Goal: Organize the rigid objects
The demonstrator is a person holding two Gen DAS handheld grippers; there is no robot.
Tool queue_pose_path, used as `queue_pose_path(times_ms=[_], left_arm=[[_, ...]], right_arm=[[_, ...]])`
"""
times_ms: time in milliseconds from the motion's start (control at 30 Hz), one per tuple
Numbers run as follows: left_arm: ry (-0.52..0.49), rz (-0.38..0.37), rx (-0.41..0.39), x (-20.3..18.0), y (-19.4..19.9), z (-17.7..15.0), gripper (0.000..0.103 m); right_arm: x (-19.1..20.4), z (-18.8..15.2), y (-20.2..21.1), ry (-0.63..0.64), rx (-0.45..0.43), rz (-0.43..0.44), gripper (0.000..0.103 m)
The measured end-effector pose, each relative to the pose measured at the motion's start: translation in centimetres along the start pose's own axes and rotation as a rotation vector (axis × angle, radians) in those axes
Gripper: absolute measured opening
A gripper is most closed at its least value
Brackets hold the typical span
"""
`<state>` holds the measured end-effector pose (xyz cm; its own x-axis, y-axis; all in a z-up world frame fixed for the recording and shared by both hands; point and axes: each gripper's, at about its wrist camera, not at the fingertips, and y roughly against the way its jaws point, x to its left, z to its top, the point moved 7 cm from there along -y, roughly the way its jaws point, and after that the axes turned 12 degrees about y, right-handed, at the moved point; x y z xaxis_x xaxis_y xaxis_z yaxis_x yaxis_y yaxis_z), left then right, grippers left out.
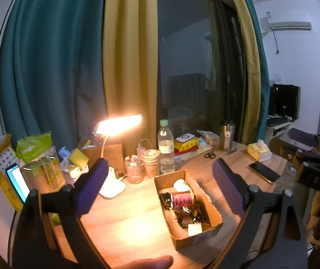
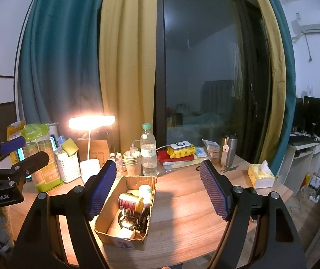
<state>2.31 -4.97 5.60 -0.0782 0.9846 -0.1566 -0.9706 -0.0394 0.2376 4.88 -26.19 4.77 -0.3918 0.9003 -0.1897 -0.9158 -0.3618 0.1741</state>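
Cardboard box [image 2: 124, 235] (full of items) sits between 2 empty hand-held grippers.

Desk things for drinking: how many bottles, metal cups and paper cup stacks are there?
Water bottle: 1
Metal cup: 1
Paper cup stack: 1
Total: 3

An open brown cardboard box [image 2: 126, 213] is set at the lower centre of the wooden table [image 2: 182, 213], and a red-labelled cylindrical can [image 2: 129, 201] is laid inside it. Behind the box, a stack of paper cups [image 2: 133, 162] is placed left of a clear plastic bottle [image 2: 148, 151]. A lit white desk lamp [image 2: 90, 143] is found further left, a yellow tissue box [image 2: 261, 174] at right.
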Motion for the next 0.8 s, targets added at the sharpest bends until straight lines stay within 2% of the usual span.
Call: queue_pose_path(times_ms=[800], left_arm=[[0.007,-0.008,0.003,0.15,-0.23,0.00,0.095]], right_arm=[[-0.09,0.03,-0.08,-0.001,0.004,0.002,0.079]])
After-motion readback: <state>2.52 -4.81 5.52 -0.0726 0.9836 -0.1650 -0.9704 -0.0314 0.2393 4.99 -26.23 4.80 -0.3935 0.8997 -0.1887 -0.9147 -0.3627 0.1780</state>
